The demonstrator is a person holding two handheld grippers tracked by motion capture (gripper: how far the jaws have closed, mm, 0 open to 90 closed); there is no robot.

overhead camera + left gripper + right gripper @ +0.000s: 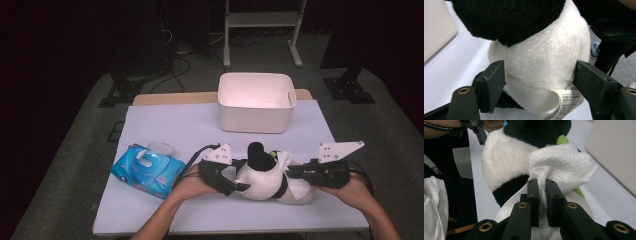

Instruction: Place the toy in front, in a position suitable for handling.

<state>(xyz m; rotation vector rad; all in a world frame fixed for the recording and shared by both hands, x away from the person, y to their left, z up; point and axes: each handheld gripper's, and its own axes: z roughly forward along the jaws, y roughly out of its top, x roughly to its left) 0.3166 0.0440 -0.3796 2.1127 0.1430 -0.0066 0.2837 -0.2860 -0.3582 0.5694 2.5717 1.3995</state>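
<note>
A black-and-white plush panda (260, 181) lies on the white table sheet (170, 125) near the front edge. My left gripper (234, 187) comes in from the panda's left; its jaws stand on either side of the white body (544, 57) and touch the fur, with a sewn label (565, 100) hanging beside one pad. My right gripper (292, 172) is on the panda's right, shut on a white wet wipe (564, 162) that drapes against the panda's (504, 165) side. The wipe (301, 192) also spreads under the toy's right end.
A blue pack of wet wipes (147, 171) lies at the front left, with a small white lid (161, 147) behind it. A white bin (256, 120) stands at the back centre. Beyond the table are a metal stand (262, 20) and cables on the floor.
</note>
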